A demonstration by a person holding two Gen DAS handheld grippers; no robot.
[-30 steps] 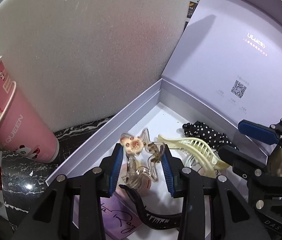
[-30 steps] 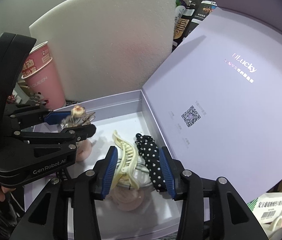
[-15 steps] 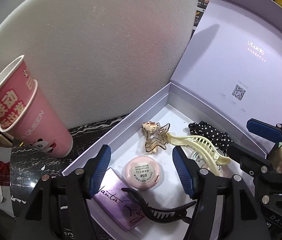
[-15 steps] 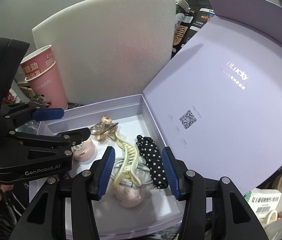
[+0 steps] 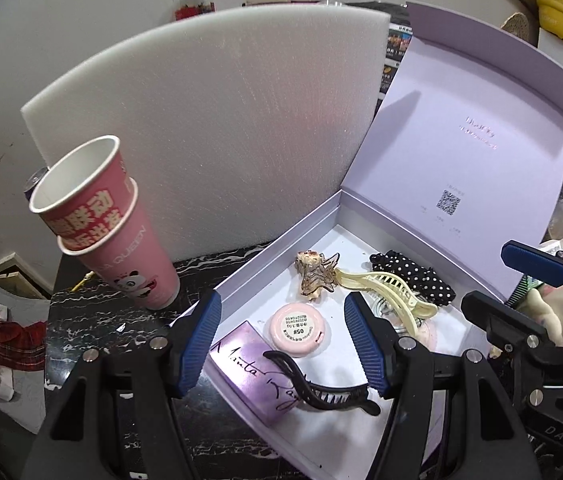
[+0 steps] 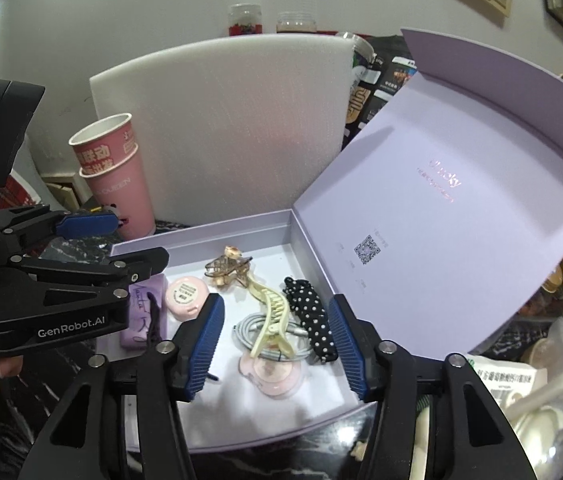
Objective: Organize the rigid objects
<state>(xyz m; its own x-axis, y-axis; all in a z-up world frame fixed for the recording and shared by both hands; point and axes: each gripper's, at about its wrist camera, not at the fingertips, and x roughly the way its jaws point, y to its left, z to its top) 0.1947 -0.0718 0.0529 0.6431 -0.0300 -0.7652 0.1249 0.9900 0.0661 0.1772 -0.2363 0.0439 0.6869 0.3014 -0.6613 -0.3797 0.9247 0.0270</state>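
Left wrist view: left gripper (image 5: 281, 336) now wide open, holding nothing; 1.0 s ago it pinched the amber claw clip (image 5: 316, 274), which now lies on the floor of the lavender box (image 5: 277, 246), touching the cream clip (image 5: 391, 290). Gripper has backed away; pink compact (image 5: 299, 330) and black clip (image 5: 321, 390) now uncovered. Right gripper's fingers (image 5: 537, 262) partly cut off at the frame edge.

Right wrist view: right gripper (image 6: 277, 338) spread wide, empty, pulled back from the box. Cream clip (image 6: 269, 316) overlies the grey cable (image 6: 255, 334); polka-dot clip (image 6: 313, 314) just beside. Lid lettering blurred.
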